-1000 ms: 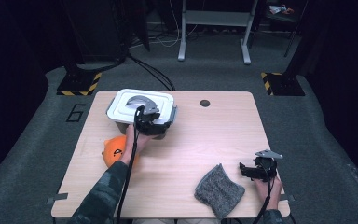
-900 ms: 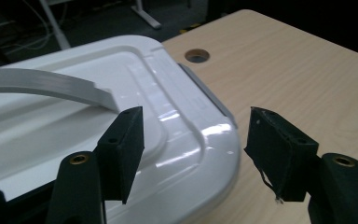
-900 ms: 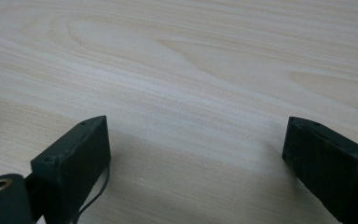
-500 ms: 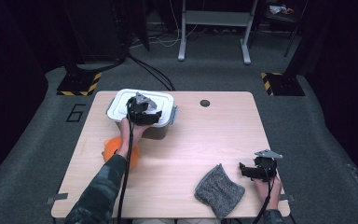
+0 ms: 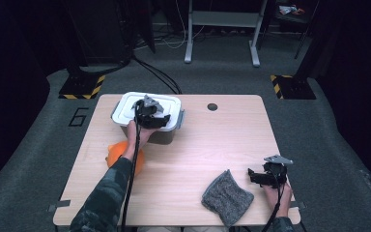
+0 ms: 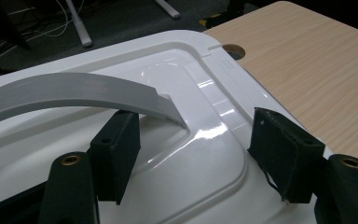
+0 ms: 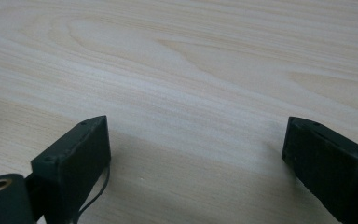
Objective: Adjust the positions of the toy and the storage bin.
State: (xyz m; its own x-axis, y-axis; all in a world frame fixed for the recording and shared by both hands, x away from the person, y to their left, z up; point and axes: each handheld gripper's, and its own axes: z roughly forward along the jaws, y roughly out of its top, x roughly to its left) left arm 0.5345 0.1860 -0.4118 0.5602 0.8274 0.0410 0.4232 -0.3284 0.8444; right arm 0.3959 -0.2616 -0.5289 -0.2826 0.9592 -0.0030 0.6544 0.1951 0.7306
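Hovering left tongs [image 6: 191, 154] over the white lidded box [image 5: 125, 108] at the tabletop's [image 5: 222, 140] far left, jaws half-spread and just been opening, nothing between them. Looking glossy, stiff, slippery; grabbing the raised grey handle [image 6: 74, 91] probably best. Resting right tongs [image 7: 196, 168] wide and empty, near right, beside the grey cloth [image 5: 227, 197].
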